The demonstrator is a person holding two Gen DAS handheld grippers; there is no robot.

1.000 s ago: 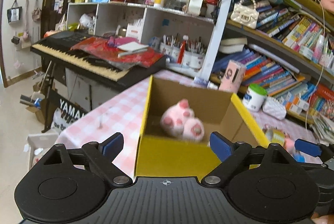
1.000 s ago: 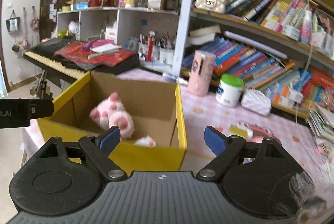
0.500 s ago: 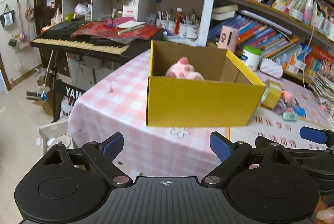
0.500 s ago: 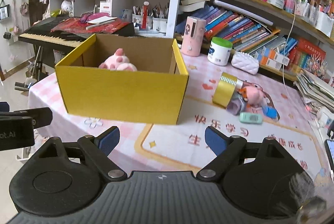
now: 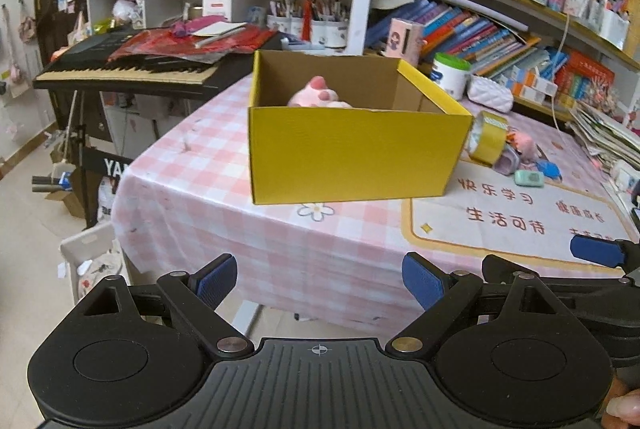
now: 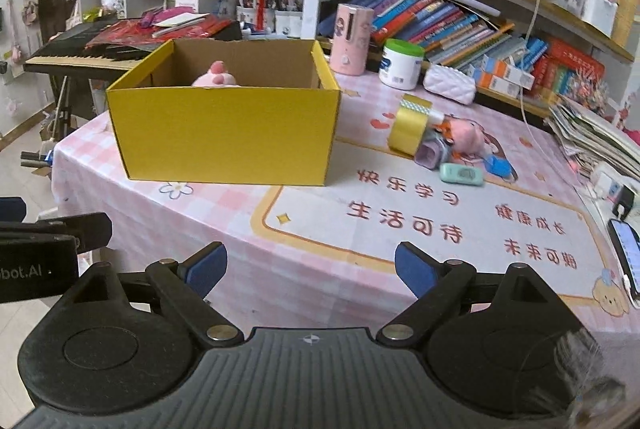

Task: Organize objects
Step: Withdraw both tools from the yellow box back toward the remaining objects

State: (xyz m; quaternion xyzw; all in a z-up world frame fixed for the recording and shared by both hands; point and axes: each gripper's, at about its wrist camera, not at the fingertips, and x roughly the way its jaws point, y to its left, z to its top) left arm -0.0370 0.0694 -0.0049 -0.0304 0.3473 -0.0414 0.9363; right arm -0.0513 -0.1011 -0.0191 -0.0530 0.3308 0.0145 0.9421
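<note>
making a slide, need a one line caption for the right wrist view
Right claw, empty and opening, faces a yellow box holding a pink plush, with a tape roll beside it.

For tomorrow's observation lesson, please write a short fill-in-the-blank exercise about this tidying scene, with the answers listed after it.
1. The pink plush toy lies inside the ____ box.
2. The roll of gold tape stands on the table to the ____ of the box in both views.
3. The tub by the bookshelf has a ____ lid.
4. Neither the left gripper nor the right gripper holds ____.

Answers: yellow; right; green; anything
</note>
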